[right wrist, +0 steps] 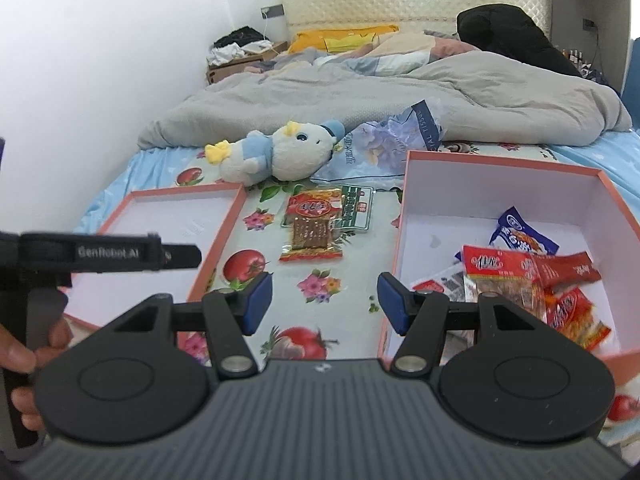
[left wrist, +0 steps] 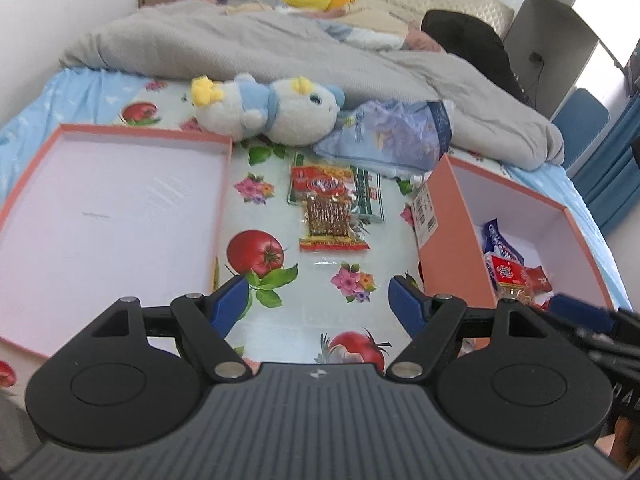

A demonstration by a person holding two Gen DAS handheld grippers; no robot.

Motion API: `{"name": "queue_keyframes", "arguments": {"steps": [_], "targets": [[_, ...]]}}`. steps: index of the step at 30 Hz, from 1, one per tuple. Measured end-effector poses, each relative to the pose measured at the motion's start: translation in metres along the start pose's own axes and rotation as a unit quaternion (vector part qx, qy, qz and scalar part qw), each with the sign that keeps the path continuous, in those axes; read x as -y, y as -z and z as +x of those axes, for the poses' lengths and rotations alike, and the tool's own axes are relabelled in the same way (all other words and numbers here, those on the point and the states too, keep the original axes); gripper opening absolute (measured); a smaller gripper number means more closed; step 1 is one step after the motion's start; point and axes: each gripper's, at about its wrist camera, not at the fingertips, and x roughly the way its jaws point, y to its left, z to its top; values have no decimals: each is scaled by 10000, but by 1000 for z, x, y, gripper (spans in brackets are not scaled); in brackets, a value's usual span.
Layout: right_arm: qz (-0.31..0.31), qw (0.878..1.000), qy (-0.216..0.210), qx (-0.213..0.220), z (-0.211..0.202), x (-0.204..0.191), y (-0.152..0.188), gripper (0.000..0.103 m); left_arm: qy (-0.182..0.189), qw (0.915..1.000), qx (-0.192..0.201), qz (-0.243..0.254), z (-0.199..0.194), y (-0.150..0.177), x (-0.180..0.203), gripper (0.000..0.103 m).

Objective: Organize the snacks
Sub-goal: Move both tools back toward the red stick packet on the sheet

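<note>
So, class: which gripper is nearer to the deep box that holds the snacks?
Right. The right gripper hangs just beside the deep box, one of its fingers at the near wall; the left gripper sits further left, over the floral cloth.

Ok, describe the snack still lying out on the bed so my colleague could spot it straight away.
Look between the shallow pink lid on the left and the deep pink box on the right, on the fruit-print sheet. The red snack packet lies there on a green packet, its clear window showing brown strips.
</note>
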Motion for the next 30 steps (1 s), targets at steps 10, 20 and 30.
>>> {"name": "queue_keyframes", "arguments": {"steps": [10, 20, 30], "targets": [[-616, 9969, -276, -415, 73, 16, -51, 61, 154, 9993, -322, -69, 86, -26, -11, 81], [-1314, 9854, -548, -935, 160, 26, -112, 61, 23, 9991, -392, 134, 174, -43, -8, 81], [-1563, 9831, -379, -877, 199, 20, -125, 60, -158, 9984, -419, 341, 242, -49, 10, 81]]}}
